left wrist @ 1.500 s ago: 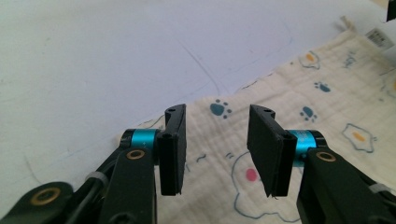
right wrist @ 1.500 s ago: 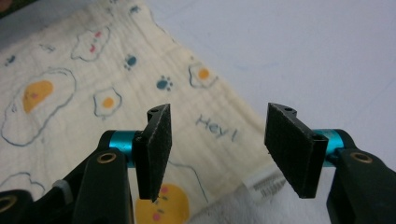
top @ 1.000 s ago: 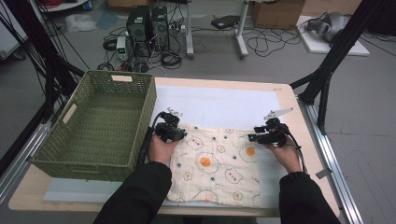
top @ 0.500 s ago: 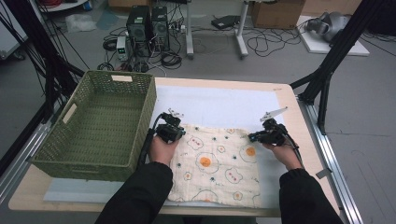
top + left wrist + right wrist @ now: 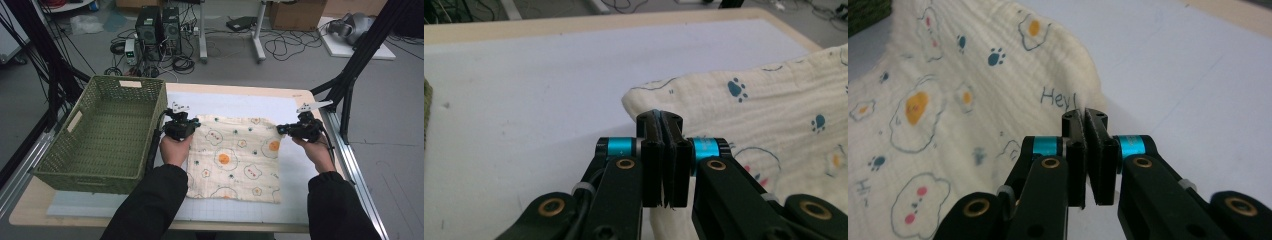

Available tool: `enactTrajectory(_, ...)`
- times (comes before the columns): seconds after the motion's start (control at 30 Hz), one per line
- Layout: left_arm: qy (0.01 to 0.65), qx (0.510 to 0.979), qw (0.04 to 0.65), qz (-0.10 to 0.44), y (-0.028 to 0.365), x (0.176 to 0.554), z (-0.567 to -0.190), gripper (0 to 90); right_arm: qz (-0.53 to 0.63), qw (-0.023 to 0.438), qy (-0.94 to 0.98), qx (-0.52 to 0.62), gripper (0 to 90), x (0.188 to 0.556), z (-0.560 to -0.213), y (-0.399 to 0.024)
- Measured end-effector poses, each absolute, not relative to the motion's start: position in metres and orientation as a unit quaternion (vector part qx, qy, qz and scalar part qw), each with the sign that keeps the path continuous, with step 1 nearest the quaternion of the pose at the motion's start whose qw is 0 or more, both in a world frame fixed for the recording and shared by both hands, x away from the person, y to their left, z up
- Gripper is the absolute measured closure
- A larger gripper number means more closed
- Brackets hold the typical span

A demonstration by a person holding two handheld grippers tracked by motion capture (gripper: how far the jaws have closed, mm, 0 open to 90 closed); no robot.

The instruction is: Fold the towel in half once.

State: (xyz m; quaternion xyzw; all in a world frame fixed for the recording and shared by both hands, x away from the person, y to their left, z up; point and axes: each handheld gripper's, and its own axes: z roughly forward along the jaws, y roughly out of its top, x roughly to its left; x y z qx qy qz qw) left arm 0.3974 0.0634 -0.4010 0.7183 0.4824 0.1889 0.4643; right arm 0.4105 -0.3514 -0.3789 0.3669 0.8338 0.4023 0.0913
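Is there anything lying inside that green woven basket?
No, the high view shows the green woven basket bare down to its weave, while the egg-print cloth lies beside it on the table.

"Hey!" is printed in dark blue letters on the cream cloth (image 5: 973,100), near its pinched corner in the right gripper view. "Hi" is printed lower left on it.

Wooden table (image 5: 240,91), white mat (image 5: 235,105), green basket (image 5: 102,132), printed cloth (image 5: 235,157)
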Motion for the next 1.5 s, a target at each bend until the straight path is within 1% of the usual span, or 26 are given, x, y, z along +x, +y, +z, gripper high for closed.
enactTrajectory(0.13,0.471,0.725,0.464,0.194,0.065,0.386,-0.405,86.9,0.422,0.069,0.826,0.368,87.2,0.395,-0.397,-0.357)
enactTrajectory(0.23,0.461,0.725,0.473,0.198,0.065,0.376,-0.403,86.9,0.436,0.054,0.821,0.366,87.1,0.384,-0.399,-0.360)
enactTrajectory(0.3,0.450,0.728,0.479,0.197,0.066,0.365,-0.402,86.9,0.444,0.063,0.822,0.351,87.1,0.374,-0.396,-0.358)
enactTrajectory(0.37,0.441,0.729,0.483,0.200,0.066,0.354,-0.403,86.9,0.450,0.061,0.822,0.342,87.1,0.365,-0.394,-0.358)
enactTrajectory(0.6,0.425,0.752,0.467,0.188,0.070,0.323,-0.418,86.9,0.440,0.048,0.836,0.324,87.0,0.335,-0.407,-0.356)
enactTrajectory(0.8,0.431,0.763,0.457,0.154,0.077,0.306,-0.433,84.8,0.436,0.026,0.840,0.321,85.4,0.317,-0.426,-0.355)
enactTrajectory(0.83,0.431,0.763,0.458,0.148,0.078,0.305,-0.433,82.1,0.437,0.022,0.842,0.315,82.3,0.314,-0.429,-0.355)
enactTrajectory(0.9,0.428,0.763,0.463,0.140,0.079,0.303,-0.430,73.7,0.444,0.024,0.841,0.308,74.8,0.311,-0.429,-0.355)
enactTrajectory(0.93,0.428,0.762,0.466,0.136,0.080,0.302,-0.427,69.9,0.451,0.027,0.840,0.301,73.2,0.309,-0.427,-0.356)
enactTrajectory(1.0,0.428,0.760,0.472,0.130,0.080,0.301,-0.423,62.1,0.460,0.038,0.835,0.299,67.0,0.307,-0.419,-0.358)
enactTrajectory(1.03,0.426,0.761,0.471,0.130,0.080,0.301,-0.420,60.8,0.466,0.045,0.830,0.302,64.3,0.307,-0.415,-0.359)
enactTrajectory(1.13,0.422,0.758,0.482,0.122,0.081,0.300,-0.414,55.4,0.478,0.048,0.823,0.304,62.0,0.311,-0.406,-0.362)
enactTrajectory(1.2,0.421,0.757,0.486,0.117,0.081,0.298,-0.412,55.0,0.473,0.045,0.825,0.308,61.8,0.314,-0.408,-0.359)
enactTrajectory(1.27,0.416,0.760,0.485,0.123,0.082,0.296,-0.409,55.0,0.459,0.039,0.834,0.304,61.9,0.315,-0.412,-0.354)
enactTrajectory(1.37,0.416,0.767,0.473,0.122,0.082,0.297,-0.411,55.8,0.448,0.036,0.841,0.300,62.9,0.314,-0.418,-0.348)
enactTrajectory(1.47,0.407,0.784,0.456,0.108,0.078,0.297,-0.417,61.8,0.441,0.023,0.850,0.287,64.2,0.311,-0.421,-0.344)
enactTrajectory(1.5,0.406,0.789,0.449,0.105,0.076,0.297,-0.420,62.5,0.434,0.022,0.856,0.281,64.2,0.310,-0.423,-0.343)
